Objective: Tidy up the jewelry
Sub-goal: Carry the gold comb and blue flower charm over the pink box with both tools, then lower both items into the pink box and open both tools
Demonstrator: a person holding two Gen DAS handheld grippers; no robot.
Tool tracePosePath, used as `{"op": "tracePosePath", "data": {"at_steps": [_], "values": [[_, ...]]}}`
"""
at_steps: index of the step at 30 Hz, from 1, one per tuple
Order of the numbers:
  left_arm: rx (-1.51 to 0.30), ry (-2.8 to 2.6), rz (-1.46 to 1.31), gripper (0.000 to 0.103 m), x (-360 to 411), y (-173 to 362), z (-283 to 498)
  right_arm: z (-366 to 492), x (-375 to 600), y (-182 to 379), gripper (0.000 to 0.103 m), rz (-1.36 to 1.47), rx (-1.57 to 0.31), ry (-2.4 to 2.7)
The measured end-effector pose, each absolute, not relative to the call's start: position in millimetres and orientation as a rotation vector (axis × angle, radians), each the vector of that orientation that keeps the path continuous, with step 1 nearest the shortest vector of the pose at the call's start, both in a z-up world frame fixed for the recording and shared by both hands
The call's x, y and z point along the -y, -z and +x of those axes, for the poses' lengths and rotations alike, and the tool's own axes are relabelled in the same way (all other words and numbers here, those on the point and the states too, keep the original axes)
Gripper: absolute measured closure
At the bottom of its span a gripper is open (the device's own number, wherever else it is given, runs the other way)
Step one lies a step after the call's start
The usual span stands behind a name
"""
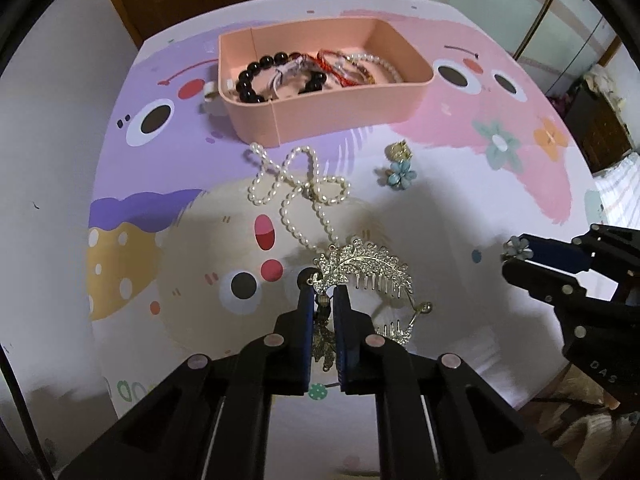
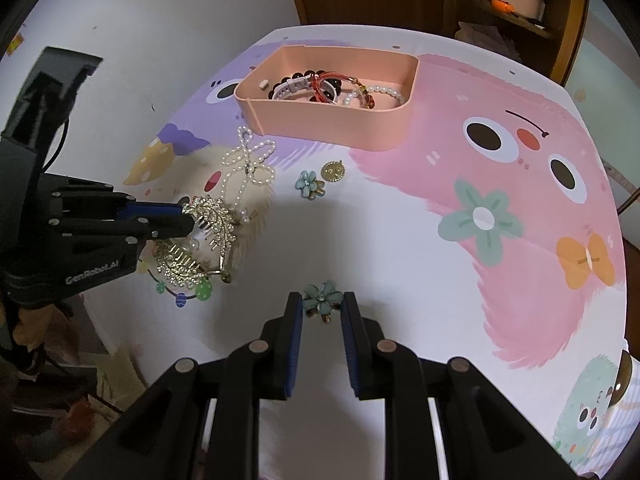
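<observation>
Left gripper [image 1: 323, 292] is clamped on the comb [image 1: 368, 266]; right gripper [image 2: 320, 304] has its fingers pinching the flower [image 2: 322, 298]. Lift both straight up, clearing the pearls [image 1: 298, 188], then carry to the box [image 1: 280, 120] on the table [image 1: 440, 208] beyond.

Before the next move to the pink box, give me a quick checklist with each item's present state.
1. Left gripper closed on the gold hair comb: ok.
2. Right gripper closed on the blue flower clip: cannot tell; jaws flank it, contact unclear.
3. Pearl necklace free of the comb: not ok, its end reaches the comb.
4. Room left in the pink box: ok, though bracelets already lie inside.
5. Loose items left on the table: second flower clip, gold pendant.
</observation>
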State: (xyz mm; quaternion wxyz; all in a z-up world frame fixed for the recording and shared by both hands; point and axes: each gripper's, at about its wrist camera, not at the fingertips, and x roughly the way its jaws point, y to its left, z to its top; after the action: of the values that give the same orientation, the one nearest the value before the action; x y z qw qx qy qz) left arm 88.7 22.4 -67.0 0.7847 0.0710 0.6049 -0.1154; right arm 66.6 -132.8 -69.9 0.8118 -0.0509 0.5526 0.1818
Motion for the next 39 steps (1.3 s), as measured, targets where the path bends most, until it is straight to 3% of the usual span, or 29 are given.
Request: {"op": "tracePosePath", "data": {"at_steps": [13,20,39], "values": [[-1.184,0.183,0.047,0.096,-40,8,124,103,139,16,0.084,-0.056,-1.060,-0.368],[-1.155,0.108,-0.079,0.096,-49,8,175,155,142,-5,0.084,0.022,-1.015,-0.352],[-1.115,0.007,-0.232,0.095,-51,71,249,231,121,62,0.083,0.111,-1.024,-0.296]]}}
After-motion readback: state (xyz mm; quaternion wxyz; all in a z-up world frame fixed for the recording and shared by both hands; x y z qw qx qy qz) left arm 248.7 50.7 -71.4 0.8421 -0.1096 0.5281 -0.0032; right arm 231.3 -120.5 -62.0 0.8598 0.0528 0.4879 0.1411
